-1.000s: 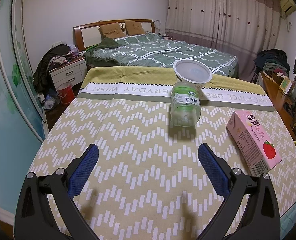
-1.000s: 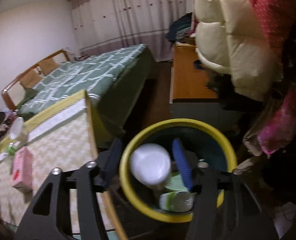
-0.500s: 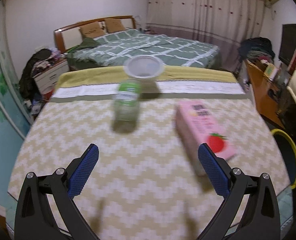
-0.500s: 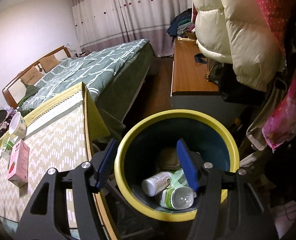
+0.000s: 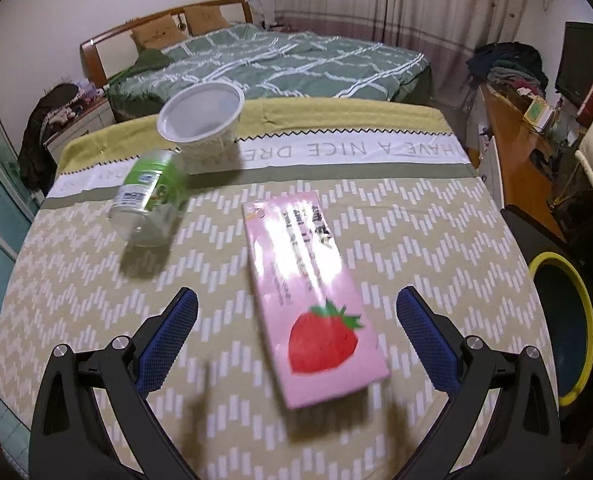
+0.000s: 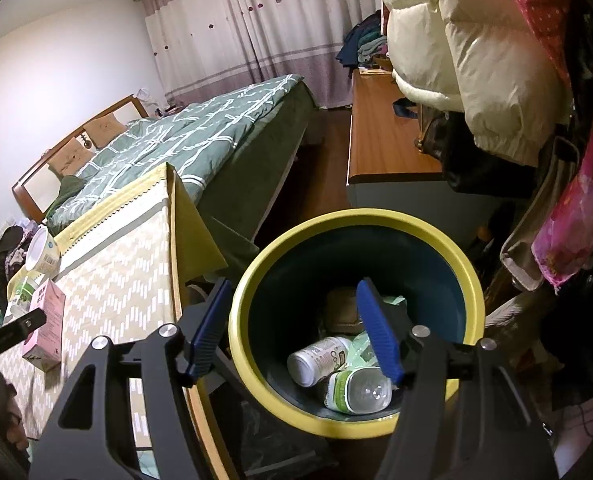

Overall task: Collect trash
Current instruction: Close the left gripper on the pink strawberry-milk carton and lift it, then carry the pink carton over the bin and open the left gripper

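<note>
My left gripper (image 5: 296,320) hangs over the table with its blue pads spread wide and nothing between them; the pink strawberry carton (image 5: 312,300) lies flat on the zigzag tablecloth (image 5: 436,232) just ahead of the gap, its strawberry end nearest me, a little blurred. Farther out and to the left, a green-labelled plastic bottle (image 5: 152,196) lies on its side, and just behind it a white plastic cup (image 5: 202,120) is tipped so its mouth faces me, close to the bottle, though I cannot tell whether they touch. My right gripper (image 6: 296,332) is also held wide apart and empty, poised above the yellow-rimmed bin (image 6: 256,280), with one pad outside the rim and the other over the dark interior. Down in the bin lie a white can (image 6: 320,360) and a clear bottle with a green label (image 6: 356,392) side by side, on top of some other rubbish I cannot make out. From this side, the carton and the cup show at the table's far end, well apart from the bin. Beyond the table stands the bed with a green checked quilt (image 5: 280,60).
</note>
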Available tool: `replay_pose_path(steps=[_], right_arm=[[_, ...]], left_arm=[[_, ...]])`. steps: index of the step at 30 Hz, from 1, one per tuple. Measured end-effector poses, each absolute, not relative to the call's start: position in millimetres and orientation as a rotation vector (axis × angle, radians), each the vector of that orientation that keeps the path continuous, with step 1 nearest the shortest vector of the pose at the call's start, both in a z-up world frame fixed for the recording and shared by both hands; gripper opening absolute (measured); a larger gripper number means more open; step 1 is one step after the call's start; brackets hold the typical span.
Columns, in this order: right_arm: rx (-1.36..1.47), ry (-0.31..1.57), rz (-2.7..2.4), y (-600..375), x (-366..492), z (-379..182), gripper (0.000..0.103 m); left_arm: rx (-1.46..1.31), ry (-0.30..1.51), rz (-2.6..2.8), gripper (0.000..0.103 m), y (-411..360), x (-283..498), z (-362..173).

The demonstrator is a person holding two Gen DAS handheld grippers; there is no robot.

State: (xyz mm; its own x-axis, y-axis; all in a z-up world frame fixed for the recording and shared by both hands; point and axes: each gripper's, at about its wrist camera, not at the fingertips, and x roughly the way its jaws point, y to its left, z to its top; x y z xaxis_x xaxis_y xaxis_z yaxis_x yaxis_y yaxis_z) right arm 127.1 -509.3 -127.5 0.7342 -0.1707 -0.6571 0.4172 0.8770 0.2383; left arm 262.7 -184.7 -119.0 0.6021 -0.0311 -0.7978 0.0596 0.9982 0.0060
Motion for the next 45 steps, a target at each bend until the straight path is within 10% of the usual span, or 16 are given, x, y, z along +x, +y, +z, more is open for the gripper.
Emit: replay_pose_path(steps=[16, 45], right_arm=[[0.386, 0.680, -0.333, -511, 128, -131, 0.062], [0.426, 0.644, -0.470, -564, 75, -133, 0.062]], left_arm=[[0.023, 1.027, -0.090, 0.052, -188, 296, -143], [0.233, 0.914, -0.566, 0.052, -365, 201, -84]])
